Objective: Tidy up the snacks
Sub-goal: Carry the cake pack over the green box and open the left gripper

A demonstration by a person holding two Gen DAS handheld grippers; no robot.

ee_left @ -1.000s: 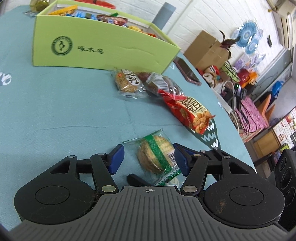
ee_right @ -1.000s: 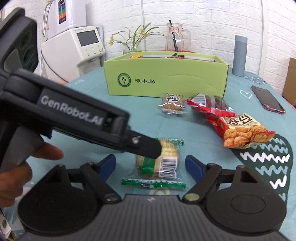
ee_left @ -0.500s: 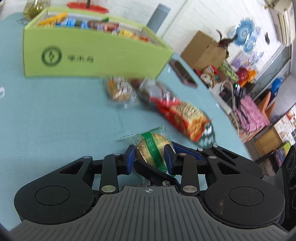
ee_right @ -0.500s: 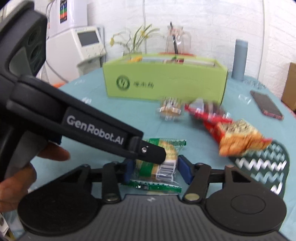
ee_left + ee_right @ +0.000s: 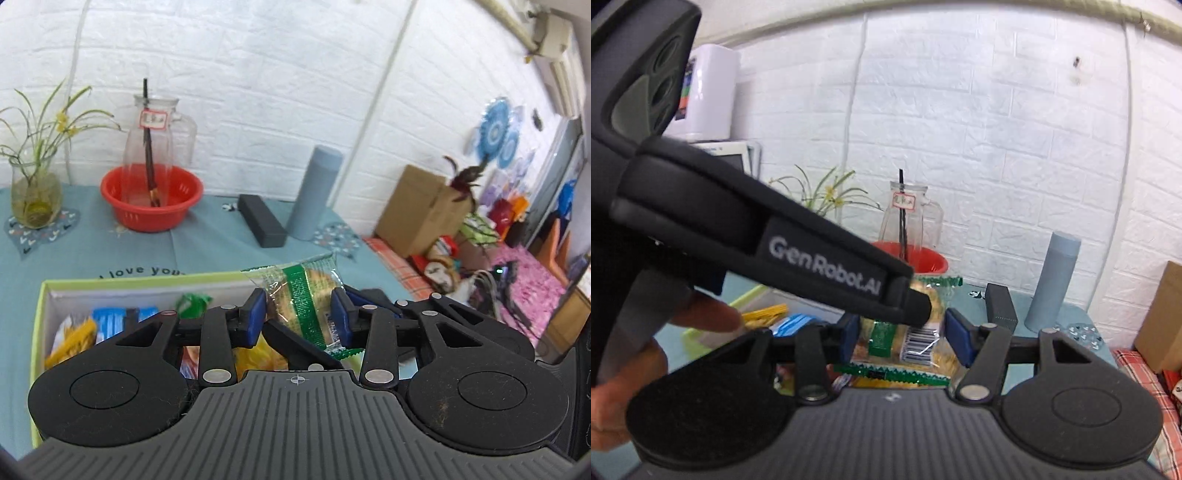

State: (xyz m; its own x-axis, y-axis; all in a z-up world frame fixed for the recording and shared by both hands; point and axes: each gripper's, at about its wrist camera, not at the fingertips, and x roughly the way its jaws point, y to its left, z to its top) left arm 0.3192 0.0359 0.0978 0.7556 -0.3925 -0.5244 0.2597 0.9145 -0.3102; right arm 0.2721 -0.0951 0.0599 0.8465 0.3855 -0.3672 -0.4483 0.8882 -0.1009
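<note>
My left gripper (image 5: 298, 314) is shut on a clear-wrapped biscuit packet with a green band (image 5: 306, 295) and holds it above the open green snack box (image 5: 110, 282), which holds several wrapped snacks. In the right wrist view the same packet (image 5: 916, 338) sits between the blue pads of my right gripper (image 5: 905, 338), with the left gripper's body (image 5: 798, 254) crossing in front of it. The right pads stand close to both sides of the packet; I cannot tell whether they press it.
Behind the box stand a red basin (image 5: 151, 199) with a glass pitcher, a plant vase (image 5: 35, 195), a black case (image 5: 262, 225) and a grey-blue bottle (image 5: 314, 192). A cardboard box (image 5: 421, 210) and clutter lie past the table's right edge.
Both grippers closed in around the biscuit packet on the tablecloth, lifted it and carried it up over the green box. The other loose snacks have dropped out of view.
</note>
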